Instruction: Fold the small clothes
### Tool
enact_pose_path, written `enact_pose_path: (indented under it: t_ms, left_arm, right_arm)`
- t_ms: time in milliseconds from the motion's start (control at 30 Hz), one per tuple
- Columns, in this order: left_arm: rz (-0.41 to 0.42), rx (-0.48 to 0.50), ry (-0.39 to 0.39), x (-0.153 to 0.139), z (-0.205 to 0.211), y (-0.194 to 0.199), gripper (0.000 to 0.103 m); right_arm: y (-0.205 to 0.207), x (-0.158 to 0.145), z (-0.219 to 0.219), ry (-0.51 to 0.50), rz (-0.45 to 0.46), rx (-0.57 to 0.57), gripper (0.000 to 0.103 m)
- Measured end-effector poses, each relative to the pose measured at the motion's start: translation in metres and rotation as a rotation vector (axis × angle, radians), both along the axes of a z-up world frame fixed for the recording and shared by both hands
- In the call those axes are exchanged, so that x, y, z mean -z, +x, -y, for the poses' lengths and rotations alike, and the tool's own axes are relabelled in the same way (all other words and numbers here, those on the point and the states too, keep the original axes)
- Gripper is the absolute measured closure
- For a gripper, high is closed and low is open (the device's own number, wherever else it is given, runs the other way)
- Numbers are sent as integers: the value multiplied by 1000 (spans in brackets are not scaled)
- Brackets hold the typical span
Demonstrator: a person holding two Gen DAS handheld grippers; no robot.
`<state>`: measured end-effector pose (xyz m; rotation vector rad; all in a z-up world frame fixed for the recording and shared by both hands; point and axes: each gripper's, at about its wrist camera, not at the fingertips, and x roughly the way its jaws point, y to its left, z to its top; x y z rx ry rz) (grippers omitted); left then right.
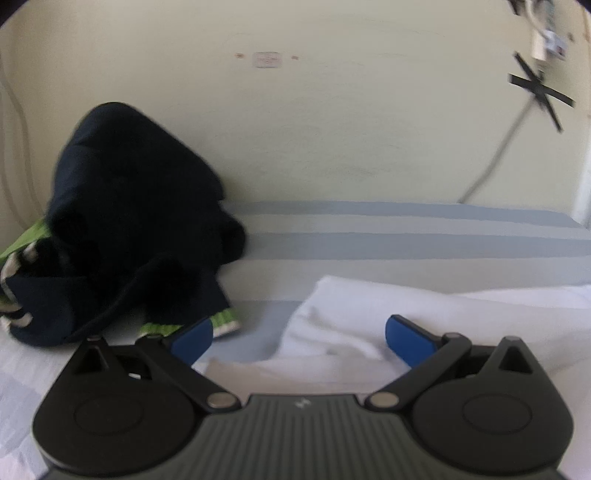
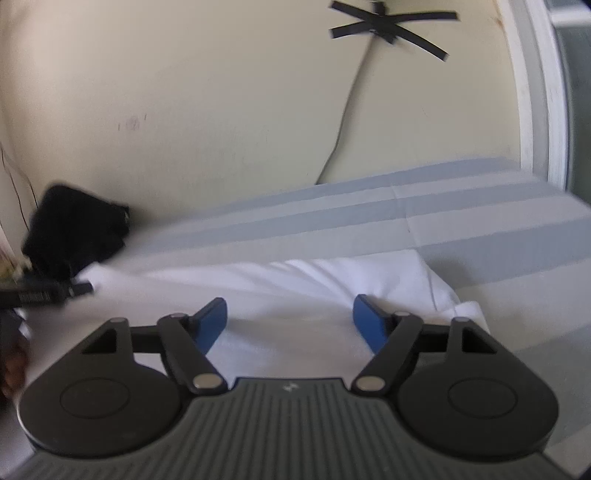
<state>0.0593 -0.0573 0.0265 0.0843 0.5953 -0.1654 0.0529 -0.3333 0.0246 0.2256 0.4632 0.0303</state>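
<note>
Both claws over the bed, angled down toward the white garment (image 2: 295, 291), which lies spread across the striped sheet (image 2: 461, 221) in front of me. This is the piece in hand for folding.

My right gripper (image 2: 290, 323): blue pads wide apart, nothing pinched. The white cloth runs under and between them, but I see no pad pressing it. I judge the hold is off here so the cloth can settle flat.

My left gripper (image 1: 299, 338): also spread wide, blue pads clear of the fabric, hovering over the garment's near left edge. A folded-over lip of white cloth sits just ahead of it.

The garment's far right corner looks doubled on itself, so a fold seems partly made; how many remain I cannot tell.

To the left, against the wall (image 1: 332, 129), a heap of dark clothes (image 1: 129, 221) with a green-and-white striped piece (image 1: 225, 319) poking out beneath. Likely the unfolded pile, kept aside so the work area stays free.

Black tape cross (image 2: 391, 27) pins a cable to the wall; not relevant.

Frames slightly blurred.
</note>
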Motion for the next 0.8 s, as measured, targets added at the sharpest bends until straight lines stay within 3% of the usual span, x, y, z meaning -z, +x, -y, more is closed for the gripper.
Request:
enact_pose_path:
  t_ms: [367,800]
  left_arm:
    - [71,-18,128,-1,17,-13,0]
    - [92,16,128,-4,20,-20,0]
  right_arm:
    - [5,2,-15,-145,-41,8,17]
    - [4,2,-18,-144,-42,10,16]
